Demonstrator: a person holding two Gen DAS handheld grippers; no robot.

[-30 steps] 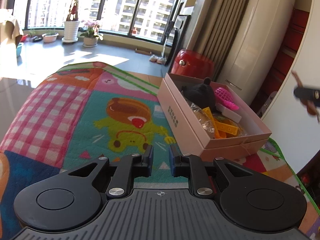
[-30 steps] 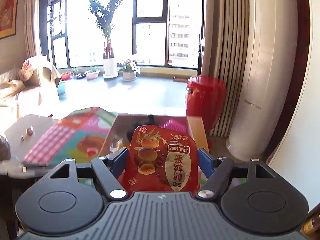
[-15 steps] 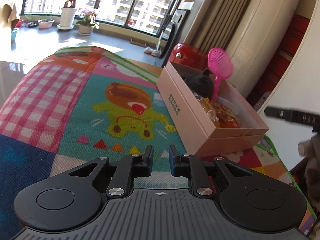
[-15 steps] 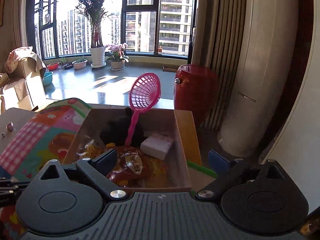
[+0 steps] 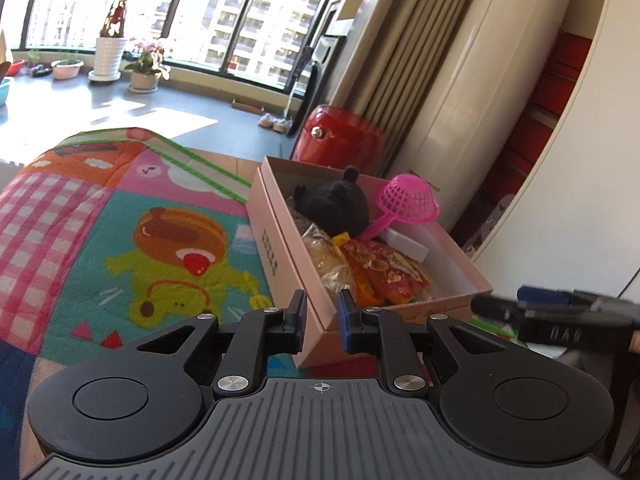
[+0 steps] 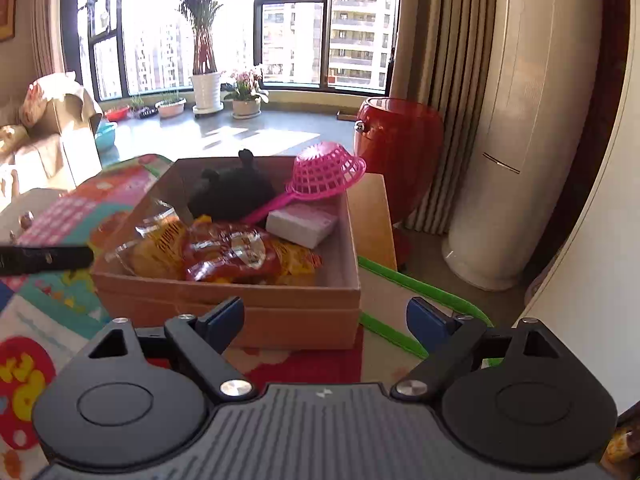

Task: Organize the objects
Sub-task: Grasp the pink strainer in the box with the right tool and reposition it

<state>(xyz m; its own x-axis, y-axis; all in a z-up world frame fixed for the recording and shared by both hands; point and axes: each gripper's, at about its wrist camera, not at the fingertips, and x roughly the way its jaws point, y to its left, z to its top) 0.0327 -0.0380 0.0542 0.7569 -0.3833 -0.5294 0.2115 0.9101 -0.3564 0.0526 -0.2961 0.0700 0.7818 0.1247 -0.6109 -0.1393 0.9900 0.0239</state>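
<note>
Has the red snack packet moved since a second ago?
Yes. The red snack packet went from between the right gripper jaws down into the pink box, beside the white block.

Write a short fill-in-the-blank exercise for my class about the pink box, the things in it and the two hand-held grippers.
1. The pink plastic strainer leans against the ____ plush toy.
2. The red snack packet lies inside the ____.
3. The right hand-held gripper has its jaws ____ with nothing between them.
4. The left hand-held gripper has its jaws nearly ____.

Missing words: black; pink box; open; shut
</note>
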